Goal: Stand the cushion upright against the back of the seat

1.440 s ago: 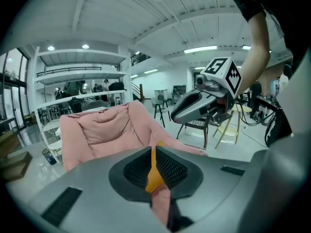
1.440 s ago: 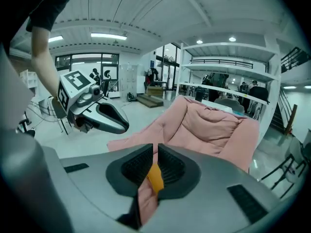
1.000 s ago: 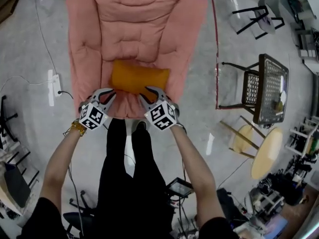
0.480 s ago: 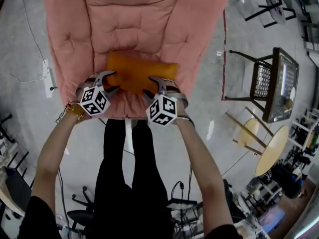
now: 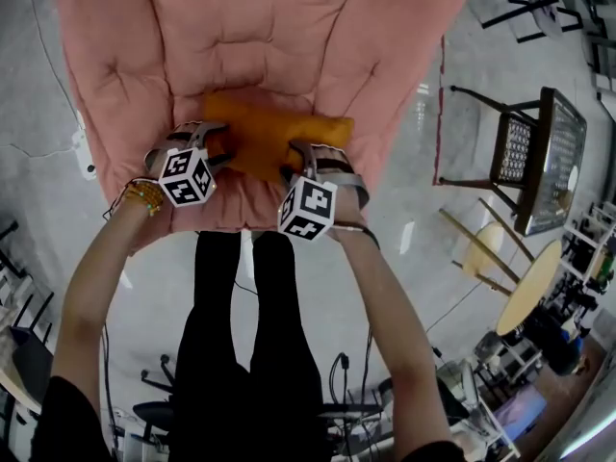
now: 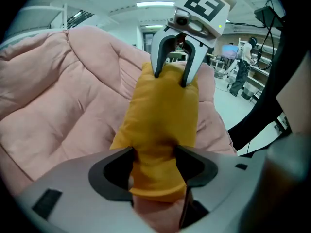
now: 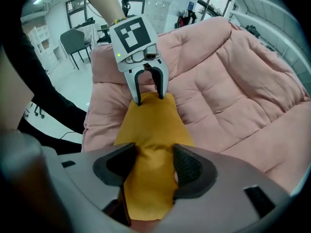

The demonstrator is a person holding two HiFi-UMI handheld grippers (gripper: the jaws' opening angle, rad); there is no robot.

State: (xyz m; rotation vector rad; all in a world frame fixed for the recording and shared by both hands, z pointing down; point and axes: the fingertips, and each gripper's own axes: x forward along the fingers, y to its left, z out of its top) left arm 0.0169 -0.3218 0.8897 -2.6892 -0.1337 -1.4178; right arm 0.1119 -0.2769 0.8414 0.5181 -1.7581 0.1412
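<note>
Cushion (image 5: 274, 135) looks soft, light, squashable; left gripper (image 5: 214, 144) and right gripper (image 5: 294, 162) fingers opening astride its ends, grasp there

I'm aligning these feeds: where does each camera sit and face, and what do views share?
Head view: on the head, facing steeply down at seat and cushion; arms, legs, left gripper, right gripper show.
Left gripper view: on the left gripper, along its opening jaws, cushion between them, facing the right gripper.
Right gripper view: likewise, opening jaws astride the cushion, facing the left gripper.
Shared: cushion, seat.
</note>
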